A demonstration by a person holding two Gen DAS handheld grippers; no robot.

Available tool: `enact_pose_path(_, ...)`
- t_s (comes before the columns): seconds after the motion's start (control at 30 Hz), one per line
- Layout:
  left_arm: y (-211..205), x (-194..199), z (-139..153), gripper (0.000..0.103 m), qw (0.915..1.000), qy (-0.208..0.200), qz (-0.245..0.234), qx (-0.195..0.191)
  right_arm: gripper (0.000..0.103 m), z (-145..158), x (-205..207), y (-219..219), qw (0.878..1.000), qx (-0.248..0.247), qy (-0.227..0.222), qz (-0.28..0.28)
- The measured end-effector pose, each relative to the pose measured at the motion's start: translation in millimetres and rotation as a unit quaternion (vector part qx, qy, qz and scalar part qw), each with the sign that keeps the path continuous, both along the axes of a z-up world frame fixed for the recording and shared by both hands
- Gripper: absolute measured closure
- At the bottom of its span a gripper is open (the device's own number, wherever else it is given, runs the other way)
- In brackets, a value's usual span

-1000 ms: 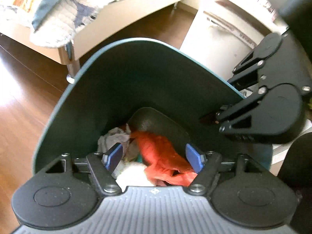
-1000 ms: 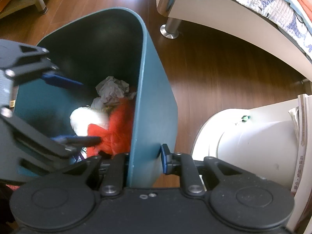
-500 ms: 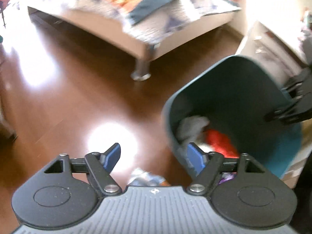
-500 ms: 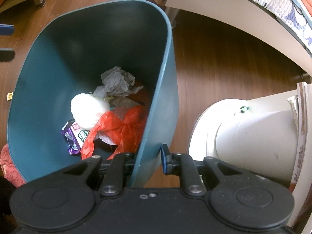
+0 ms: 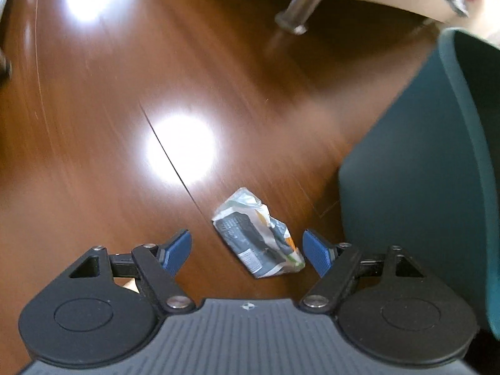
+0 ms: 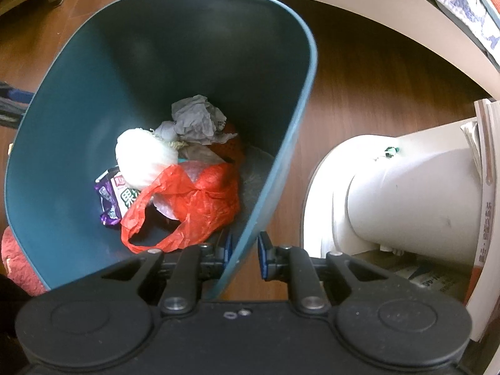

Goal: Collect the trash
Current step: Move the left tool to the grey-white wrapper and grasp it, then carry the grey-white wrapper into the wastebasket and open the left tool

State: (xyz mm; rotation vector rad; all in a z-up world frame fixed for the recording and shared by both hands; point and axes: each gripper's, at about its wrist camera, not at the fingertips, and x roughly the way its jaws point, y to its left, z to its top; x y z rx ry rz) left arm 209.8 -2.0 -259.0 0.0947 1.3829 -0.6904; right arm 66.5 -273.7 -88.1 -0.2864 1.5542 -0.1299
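A crumpled silver and dark wrapper lies on the brown wood floor, just left of the teal bin. My left gripper hangs open above it, blue pads on either side, not touching. In the right wrist view my right gripper is shut on the teal bin's near wall, one finger inside and one outside. In the bin lie a red plastic bag, a white wad, grey crumpled paper and a purple snack packet.
A bed frame with a metal leg stands beyond the wrapper. A white round stand and stacked books sit right of the bin. A pink fuzzy thing lies at the bin's left. Glare spots mark the floor.
My left gripper has left the bin's inside, swung out to the left and dropped toward the floor over the wrapper. The bin now tilts more to the left in my right gripper.
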Motion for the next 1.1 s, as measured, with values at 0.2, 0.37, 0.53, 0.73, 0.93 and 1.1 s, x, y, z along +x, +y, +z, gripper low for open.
enact_pose_path(0.2, -35.4, -8.4, -37.6, 0.025, 0.9994, 0.013, -0.013, 0.028, 0.086, 2.7, -3.0, 1.9, 1.000, -0.001, 0.003, -0.007)
enact_pose_path(0.37, -50.3, -7.3, -65.0, 0.025, 0.9977, 0.015, -0.018, 0.064, 0.086, 2.0, 0.3, -1.3, 1.000, -0.001, 0.002, -0.008)
enact_pose_path(0.53, -58.3, -10.4, -78.6, 0.027, 0.9955, -0.001, -0.034, 0.088, 0.086, -1.7, -0.6, -0.9, 1.000, -0.002, 0.003, -0.004)
enact_pose_path(0.73, -54.5, -13.5, -83.7, 0.065, 0.9948, 0.011, -0.039, 0.093, 0.086, -2.8, -2.1, -1.1, 1.000, -0.005, 0.002, -0.002)
enact_pose_path(0.93, -49.1, -17.4, -83.8, 0.090, 0.9937, -0.008, -0.039, 0.104, 0.087, -3.9, -1.9, -0.6, 1.000, -0.009, 0.000, 0.000)
enact_pose_path(1.1, -35.3, -13.5, -72.3, 0.093, 0.9941, -0.025, -0.028, 0.101, 0.088, -3.1, -1.0, -1.2, 1.000, -0.016, -0.007, 0.002)
